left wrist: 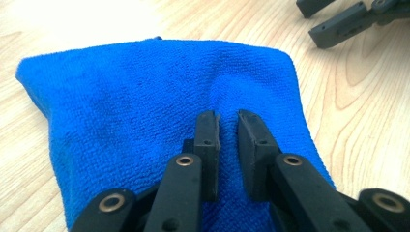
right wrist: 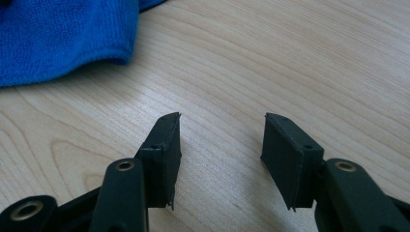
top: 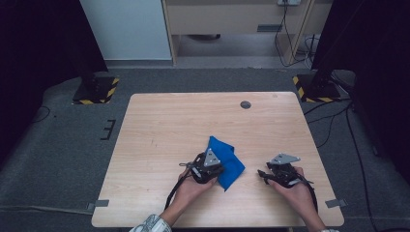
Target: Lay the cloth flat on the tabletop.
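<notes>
Wood-grain table (top: 159, 130): one pale top, with a small dark round cap (top: 245, 104) near its far edge; it stood on grey carpet (top: 58, 145) — two yellow-and-black striped stand bases (top: 96, 90) sat beyond its far corners.
Room: dark curtains at both sides, a pale cabinet and loose cables at the back.
Blue cloth (top: 227, 162): one, folded, lying flat right of the table's middle, towards the near edge; in the high view its long axis ran slantwise from far-left to near-right.
Left gripper (left wrist: 227, 126): one, lying over the cloth's near-left part; jaws drawn narrow, pinching a raised ridge of the blue fabric between the pads.
Right gripper (right wrist: 220, 140): one, low over bare wood just right of the cloth — jaws apart, nothing between them.
</notes>
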`<action>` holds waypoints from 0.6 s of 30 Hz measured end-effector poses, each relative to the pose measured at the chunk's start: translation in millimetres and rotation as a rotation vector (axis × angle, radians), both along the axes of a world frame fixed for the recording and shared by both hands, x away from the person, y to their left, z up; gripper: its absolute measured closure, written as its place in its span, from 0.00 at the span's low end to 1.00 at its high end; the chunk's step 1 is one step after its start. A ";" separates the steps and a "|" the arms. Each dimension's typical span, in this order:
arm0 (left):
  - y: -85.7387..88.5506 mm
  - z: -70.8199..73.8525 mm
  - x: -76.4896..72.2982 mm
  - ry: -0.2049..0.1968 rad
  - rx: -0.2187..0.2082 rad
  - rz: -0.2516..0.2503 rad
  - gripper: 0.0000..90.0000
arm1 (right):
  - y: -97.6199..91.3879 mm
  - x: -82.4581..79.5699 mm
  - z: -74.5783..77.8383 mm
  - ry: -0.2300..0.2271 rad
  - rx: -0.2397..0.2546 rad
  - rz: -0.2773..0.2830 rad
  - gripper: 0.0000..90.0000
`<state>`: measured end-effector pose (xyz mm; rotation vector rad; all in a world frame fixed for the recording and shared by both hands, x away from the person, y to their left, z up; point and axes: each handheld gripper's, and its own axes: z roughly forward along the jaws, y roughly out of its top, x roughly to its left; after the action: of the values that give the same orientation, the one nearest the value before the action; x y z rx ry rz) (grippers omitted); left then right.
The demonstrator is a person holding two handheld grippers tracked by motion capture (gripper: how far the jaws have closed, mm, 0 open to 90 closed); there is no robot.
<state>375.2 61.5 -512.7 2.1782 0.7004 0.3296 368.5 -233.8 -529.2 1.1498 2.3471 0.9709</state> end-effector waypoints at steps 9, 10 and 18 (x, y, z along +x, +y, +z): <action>16.3 22.4 2.8 -0.036 -0.090 0.045 0.91 | 1.7 0.0 -0.4 0.004 0.007 0.011 0.50; 16.3 22.4 2.8 -0.036 -0.090 0.045 0.92 | 2.6 -0.3 0.3 0.002 0.006 0.015 0.53; 32.3 25.6 9.8 -0.008 -0.122 0.061 0.91 | 8.4 -1.9 2.1 -0.019 0.004 0.051 0.63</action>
<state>385.0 93.8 -487.2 2.0427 0.7644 0.3183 366.6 -225.4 -527.0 1.0825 2.3706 0.9994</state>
